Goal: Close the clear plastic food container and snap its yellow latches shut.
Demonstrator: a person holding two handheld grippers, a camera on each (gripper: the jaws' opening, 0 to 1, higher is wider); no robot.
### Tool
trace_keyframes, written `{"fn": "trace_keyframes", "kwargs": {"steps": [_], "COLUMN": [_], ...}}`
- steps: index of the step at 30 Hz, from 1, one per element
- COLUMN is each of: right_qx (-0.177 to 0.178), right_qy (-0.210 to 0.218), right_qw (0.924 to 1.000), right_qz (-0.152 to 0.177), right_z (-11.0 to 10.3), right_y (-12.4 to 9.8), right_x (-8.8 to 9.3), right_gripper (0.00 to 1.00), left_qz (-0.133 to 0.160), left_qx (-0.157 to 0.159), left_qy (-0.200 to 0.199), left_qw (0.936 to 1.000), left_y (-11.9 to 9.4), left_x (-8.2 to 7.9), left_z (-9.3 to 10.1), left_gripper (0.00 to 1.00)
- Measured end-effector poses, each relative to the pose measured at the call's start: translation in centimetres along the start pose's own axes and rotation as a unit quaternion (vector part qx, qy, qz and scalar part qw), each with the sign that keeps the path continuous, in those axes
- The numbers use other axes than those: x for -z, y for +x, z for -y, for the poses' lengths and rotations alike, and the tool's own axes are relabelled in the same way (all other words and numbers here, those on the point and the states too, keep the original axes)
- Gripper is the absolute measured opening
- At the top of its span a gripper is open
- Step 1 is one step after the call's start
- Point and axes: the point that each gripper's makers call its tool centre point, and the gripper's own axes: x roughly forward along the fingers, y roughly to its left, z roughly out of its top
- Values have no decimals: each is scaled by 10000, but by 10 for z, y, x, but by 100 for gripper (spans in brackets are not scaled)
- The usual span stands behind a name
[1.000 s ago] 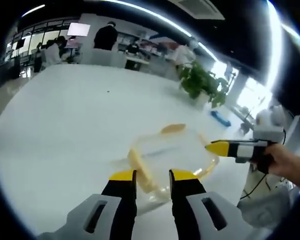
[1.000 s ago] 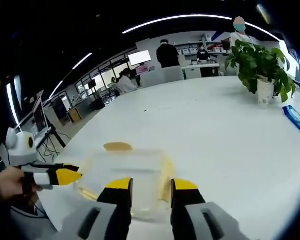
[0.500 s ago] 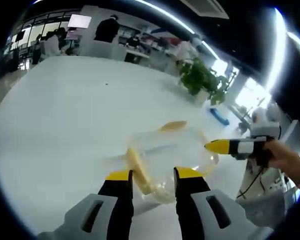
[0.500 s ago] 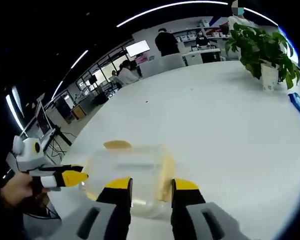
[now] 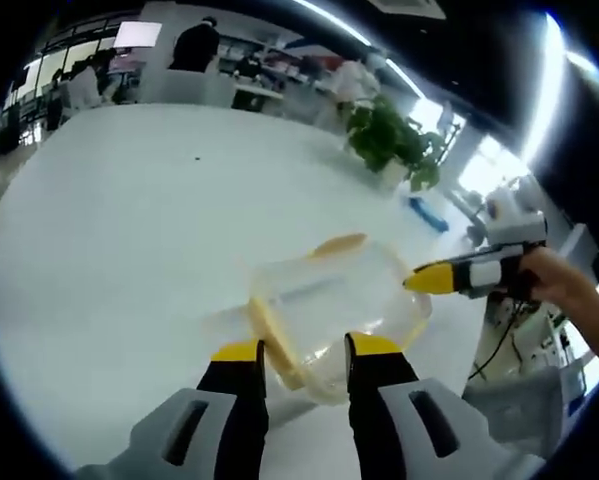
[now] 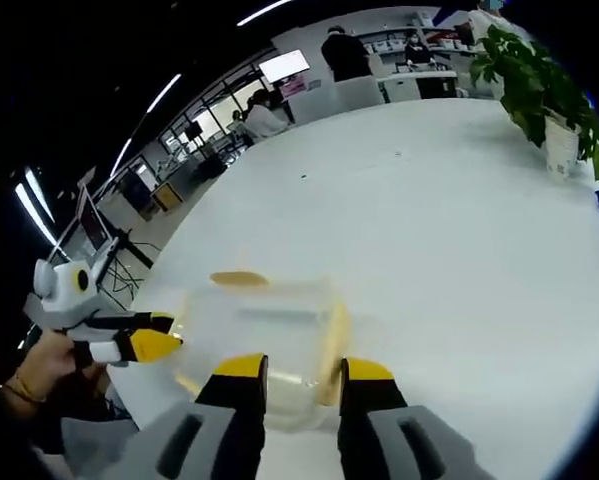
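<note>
One clear plastic container (image 5: 339, 305), rounded-square, lid on, sits on the glossy white table (image 5: 129, 220) near its edge. Yellow latches: three countable, two long, one oval. Left gripper (image 5: 299, 352) and right gripper (image 6: 292, 368), yellow-tipped: jaws narrowly parted, gripping nothing. One leafy potted plant (image 5: 384, 140) far off.

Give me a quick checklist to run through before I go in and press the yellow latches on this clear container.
1. Lid seated on the container: cannot tell, clear plastic hides the seam.
2. Latches snapped: not ok for the far latch, which sticks outward; side latch cannot tell.
3. Left gripper free to press: ok, jaws apart with nothing between them.
4. Right gripper free to press: ok, jaws apart, nothing held.
5. Grippers placed on opposite sides of the container: ok.
6. Container flat on the table: ok, it looks level.
</note>
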Motion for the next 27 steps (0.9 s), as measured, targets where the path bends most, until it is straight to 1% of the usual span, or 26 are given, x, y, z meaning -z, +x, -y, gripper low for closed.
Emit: {"fn": "trace_keyframes", "kwargs": {"steps": [3, 6, 8, 9, 10, 12, 14, 15, 17, 18, 20, 23, 24, 25, 27], "right_qx": [-9, -3, -7, -19, -22, 0, 20, 31, 43, 51, 58, 65, 70, 90, 80], "right_qy": [85, 76, 70, 86, 87, 87, 119, 101, 155, 173, 179, 184, 178, 194, 194], "right_qw": [9999, 9999, 9999, 9999, 9999, 9999, 9998, 9998, 9997, 9997, 9997, 9996, 9996, 9996, 9995], "right_qz": [99, 89, 80, 81, 88, 121, 149, 150, 167, 164, 161, 187, 195, 201, 239], "right_z": [1, 1, 1, 3, 2, 3, 4, 4, 5, 6, 6, 7, 7, 7, 7], "right_y": [-2, -2, -2, -3, -3, -4, -5, -6, -6, -7, -7, -8, -8, -8, -10], "right_x": [2, 0, 1, 0, 1, 1, -1, -1, -1, -1, -1, -1, -1, -2, -1], "right_gripper": [25, 25, 25, 25, 25, 25, 25, 25, 24, 24, 24, 24, 24, 24, 24], "left_qz": [20, 13, -2, -20, 26, 35, 82, 160, 427, 441, 375, 379, 427, 603, 685], "left_qx": [-6, 46, 154, 239, 230, 211, 193, 165, 60, 39, -10, -10, -85, -250, -180], "left_qy": [-19, -40, -248, -452, -367, -346, -456, -566, -808, -876, -736, -854, -935, -1079, -1119], "left_qw": [10000, 10000, 9996, 9987, 9991, 9992, 9987, 9981, 9958, 9952, 9966, 9956, 9947, 9920, 9912], "left_y": [0, 0, 1, 1, 1, 1, 1, 0, 2, 2, 2, 2, 2, 3, 1], "left_x": [0, 1, 2, 4, 3, 2, 3, 2, -2, -1, -2, -2, -3, -6, -6], "left_z": [0, -1, -2, -1, -4, -1, -1, -2, -5, -5, -4, -4, -6, -8, -5], "left_gripper": [27, 27, 27, 27, 27, 26, 26, 26, 26, 25, 25, 25, 24, 24, 22]}}
